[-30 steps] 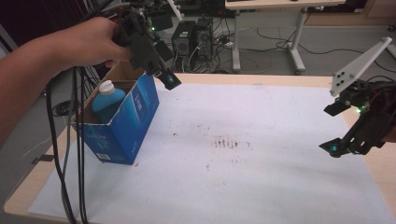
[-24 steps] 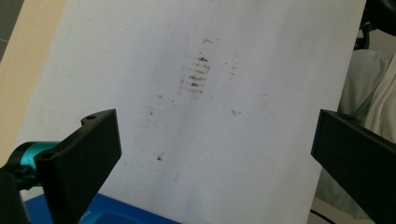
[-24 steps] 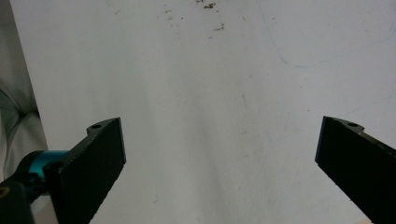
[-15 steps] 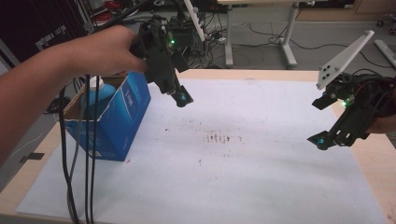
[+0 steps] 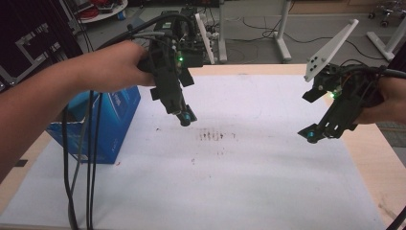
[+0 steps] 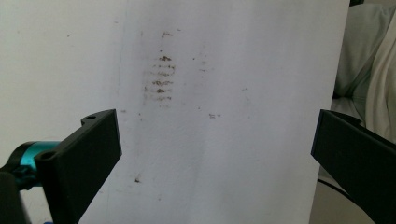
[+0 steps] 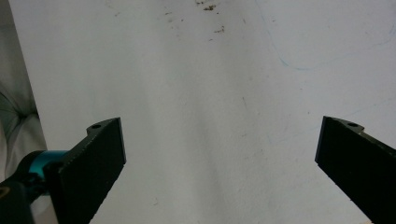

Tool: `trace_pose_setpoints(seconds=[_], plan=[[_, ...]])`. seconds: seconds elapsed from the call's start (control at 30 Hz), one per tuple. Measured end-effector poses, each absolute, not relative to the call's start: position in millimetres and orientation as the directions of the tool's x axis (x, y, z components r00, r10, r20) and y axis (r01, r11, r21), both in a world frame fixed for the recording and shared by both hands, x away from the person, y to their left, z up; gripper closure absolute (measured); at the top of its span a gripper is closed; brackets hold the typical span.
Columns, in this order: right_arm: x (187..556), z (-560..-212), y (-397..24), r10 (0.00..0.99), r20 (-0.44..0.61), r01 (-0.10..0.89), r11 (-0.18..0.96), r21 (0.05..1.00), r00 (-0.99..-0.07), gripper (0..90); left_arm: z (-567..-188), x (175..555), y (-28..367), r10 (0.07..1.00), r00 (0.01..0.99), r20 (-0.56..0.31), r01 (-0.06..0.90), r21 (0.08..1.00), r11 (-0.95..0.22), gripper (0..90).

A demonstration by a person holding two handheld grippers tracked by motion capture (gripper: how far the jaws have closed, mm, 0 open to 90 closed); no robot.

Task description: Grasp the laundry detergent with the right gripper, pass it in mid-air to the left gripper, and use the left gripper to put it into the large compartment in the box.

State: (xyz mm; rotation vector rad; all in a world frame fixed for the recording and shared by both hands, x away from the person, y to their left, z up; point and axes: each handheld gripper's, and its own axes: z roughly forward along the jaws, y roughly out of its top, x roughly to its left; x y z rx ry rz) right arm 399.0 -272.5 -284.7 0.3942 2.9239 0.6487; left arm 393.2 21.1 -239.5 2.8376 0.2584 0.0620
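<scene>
The left black two-jaw gripper (image 5: 186, 118), held in a bare hand (image 5: 119, 64), tilts steeply downward, jaws spread wide and empty. The right black two-jaw gripper (image 5: 320, 134) angles down and inward, jaws likewise wide apart.

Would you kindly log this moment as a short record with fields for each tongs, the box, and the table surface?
left tongs: open, empty, held above the white sheet beside the box
right tongs: open, empty, above the sheet's right side
blue cardboard box: standing at the table's left edge, partly hidden by the forearm
white sheet: covers the tabletop
brown smudges: on the sheet, between the two tongs
</scene>
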Motion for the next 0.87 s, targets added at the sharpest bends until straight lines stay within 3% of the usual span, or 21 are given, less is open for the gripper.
trace_pose_setpoints(seconds=[0.37, 0.87], plan=[[400.3, -288.5, -271.3, 0.279, -0.055, 0.231, 0.878, 0.419, -0.959, 1.0, -257.3, 396.6, 6.9, 0.154, 0.988, -0.020, 0.154, 0.268, -0.951, 1.6], [401.0, -291.0, -270.4, 0.275, -0.047, 0.232, 0.880, 0.414, -0.960, 1.0, -263.8, 404.0, 11.4, 0.190, 0.981, -0.030, 0.191, 0.272, -0.943, 1.6]])
